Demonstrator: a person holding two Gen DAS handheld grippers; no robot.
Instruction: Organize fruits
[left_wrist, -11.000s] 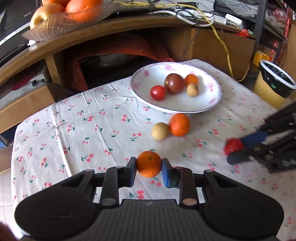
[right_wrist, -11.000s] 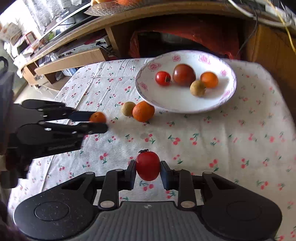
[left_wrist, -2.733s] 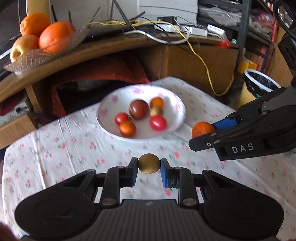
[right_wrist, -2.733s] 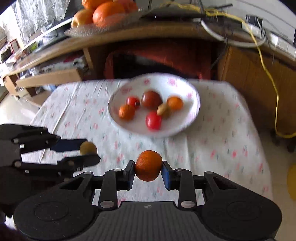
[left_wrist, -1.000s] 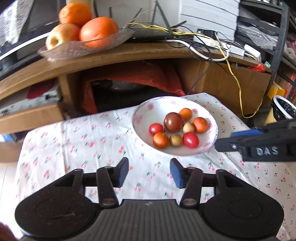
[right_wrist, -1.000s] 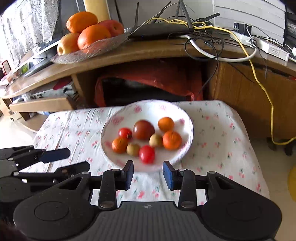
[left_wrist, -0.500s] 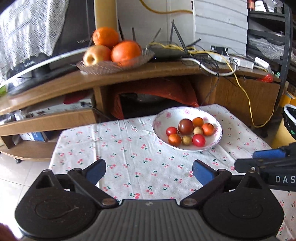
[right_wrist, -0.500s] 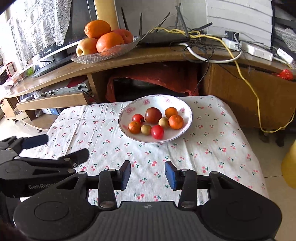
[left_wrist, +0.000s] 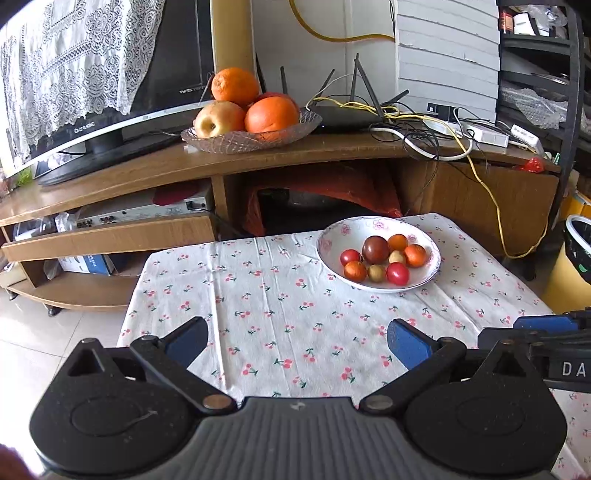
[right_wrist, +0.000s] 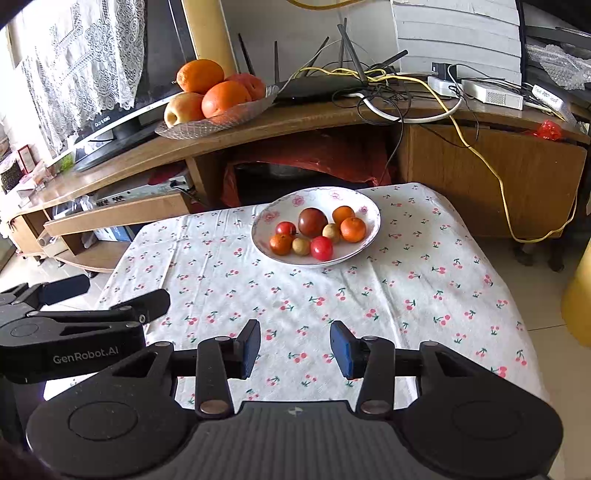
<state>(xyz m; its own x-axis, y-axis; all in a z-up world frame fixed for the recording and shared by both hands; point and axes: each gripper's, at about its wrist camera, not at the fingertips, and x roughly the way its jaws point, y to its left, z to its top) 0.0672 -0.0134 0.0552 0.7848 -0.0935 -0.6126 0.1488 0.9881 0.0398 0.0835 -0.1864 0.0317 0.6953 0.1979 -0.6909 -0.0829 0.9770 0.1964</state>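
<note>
Though seemingly empty, both jaws apart.

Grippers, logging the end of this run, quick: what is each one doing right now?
Left gripper: open wide, holding nothing.
Right gripper: open, holding nothing.

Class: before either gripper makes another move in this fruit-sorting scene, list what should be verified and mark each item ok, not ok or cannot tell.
1. Left gripper open and holding nothing: ok.
2. Right gripper open and holding nothing: ok.
3. Fruits gathered in the bowl, eight visible: ok.
4. No loose fruit on the visible tablecloth: ok.
5. Table area hidden behind the grippers free of fruit: cannot tell.
6. Both grippers well back from the bowl: ok.
</note>
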